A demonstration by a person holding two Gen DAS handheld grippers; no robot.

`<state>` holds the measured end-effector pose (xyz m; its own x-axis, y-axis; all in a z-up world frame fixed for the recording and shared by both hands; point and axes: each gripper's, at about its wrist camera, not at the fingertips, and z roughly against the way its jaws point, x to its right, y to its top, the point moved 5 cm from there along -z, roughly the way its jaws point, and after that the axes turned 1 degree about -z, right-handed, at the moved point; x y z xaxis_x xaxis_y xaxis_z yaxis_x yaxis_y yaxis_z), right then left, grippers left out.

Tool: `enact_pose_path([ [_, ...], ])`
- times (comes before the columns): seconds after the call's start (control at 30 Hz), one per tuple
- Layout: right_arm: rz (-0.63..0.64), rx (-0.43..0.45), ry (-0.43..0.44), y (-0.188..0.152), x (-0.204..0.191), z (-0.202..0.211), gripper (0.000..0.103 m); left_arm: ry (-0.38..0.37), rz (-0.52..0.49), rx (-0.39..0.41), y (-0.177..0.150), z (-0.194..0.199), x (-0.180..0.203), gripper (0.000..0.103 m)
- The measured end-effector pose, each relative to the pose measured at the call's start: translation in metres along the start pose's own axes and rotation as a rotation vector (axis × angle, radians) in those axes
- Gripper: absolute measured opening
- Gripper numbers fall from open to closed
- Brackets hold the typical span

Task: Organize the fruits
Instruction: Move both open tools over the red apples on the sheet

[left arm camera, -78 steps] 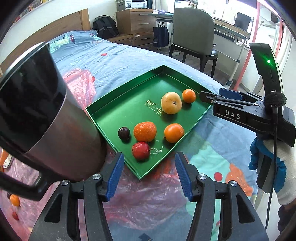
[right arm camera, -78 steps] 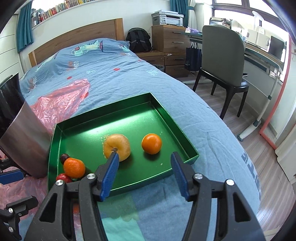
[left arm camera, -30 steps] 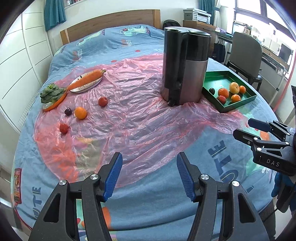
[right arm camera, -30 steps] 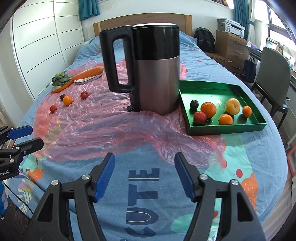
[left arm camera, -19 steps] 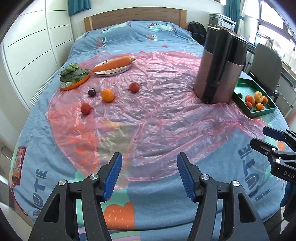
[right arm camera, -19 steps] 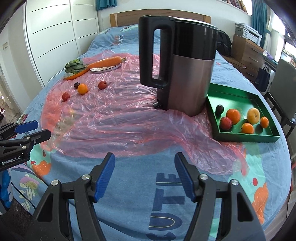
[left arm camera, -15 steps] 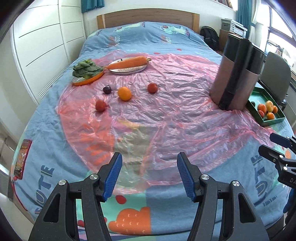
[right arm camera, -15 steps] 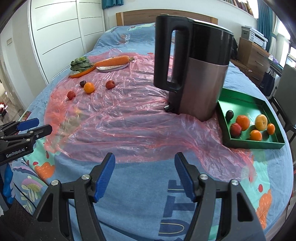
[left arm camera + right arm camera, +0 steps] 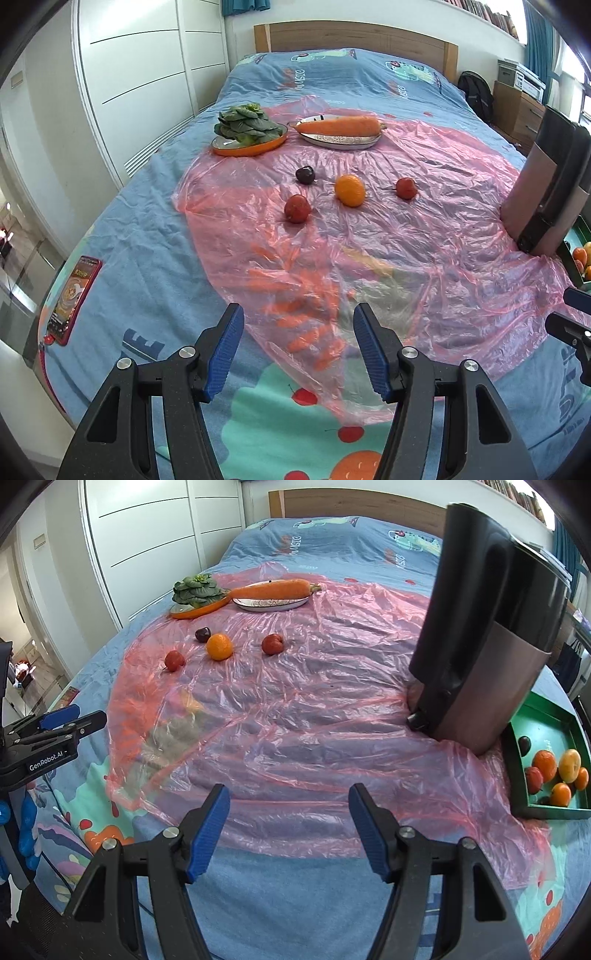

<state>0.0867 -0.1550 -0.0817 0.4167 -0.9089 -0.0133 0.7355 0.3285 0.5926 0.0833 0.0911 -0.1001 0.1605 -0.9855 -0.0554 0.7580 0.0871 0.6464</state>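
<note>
From my left wrist, my left gripper (image 9: pixel 298 347) hangs over the near edge of the bed with its jaws apart and nothing between them, empty because I judge it is meant for the loose fruit ahead. That fruit lies on the pink plastic sheet (image 9: pixel 424 251), well beyond my fingertips: a dark plum (image 9: pixel 305 174), an orange (image 9: pixel 349 190), a red fruit (image 9: pixel 297 208) nearest me and another red fruit (image 9: pixel 406 188) to the right, all apart from one another. Behind them sit greens on an orange plate (image 9: pixel 248 146) and a carrot on a white dish (image 9: pixel 340 139); these are vegetables, so I would leave them be. The kettle (image 9: pixel 546 192) stands at the right edge.

From my right wrist, my right gripper (image 9: pixel 290 829) is likewise open and holds nothing. The kettle looms upright on the sheet, and just beside its base lies the green tray (image 9: pixel 517 775), where a dark plum, oranges, a red fruit and a yellowish one are already gathered. The four loose fruits show small, round and smooth, far to the left.
</note>
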Motion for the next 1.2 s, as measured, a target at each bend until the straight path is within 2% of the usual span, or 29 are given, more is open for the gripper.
enact_pose_path([
  [0.83, 0.028, -0.013, 0.072, 0.097, -0.029, -0.111, 0.103, -0.007, 0.261, -0.038, 0.032, -0.081, -0.079, 0.058],
  [1.03, 0.045, 0.006, 0.082, 0.125, -0.038, -0.138, 0.103, -0.046, 0.267, -0.034, 0.047, -0.098, -0.074, 0.058],
  [1.2, 0.030, 0.015, 0.066, 0.139, -0.034, -0.157, 0.103, -0.095, 0.220, -0.020, 0.066, -0.108, -0.055, 0.058],
])
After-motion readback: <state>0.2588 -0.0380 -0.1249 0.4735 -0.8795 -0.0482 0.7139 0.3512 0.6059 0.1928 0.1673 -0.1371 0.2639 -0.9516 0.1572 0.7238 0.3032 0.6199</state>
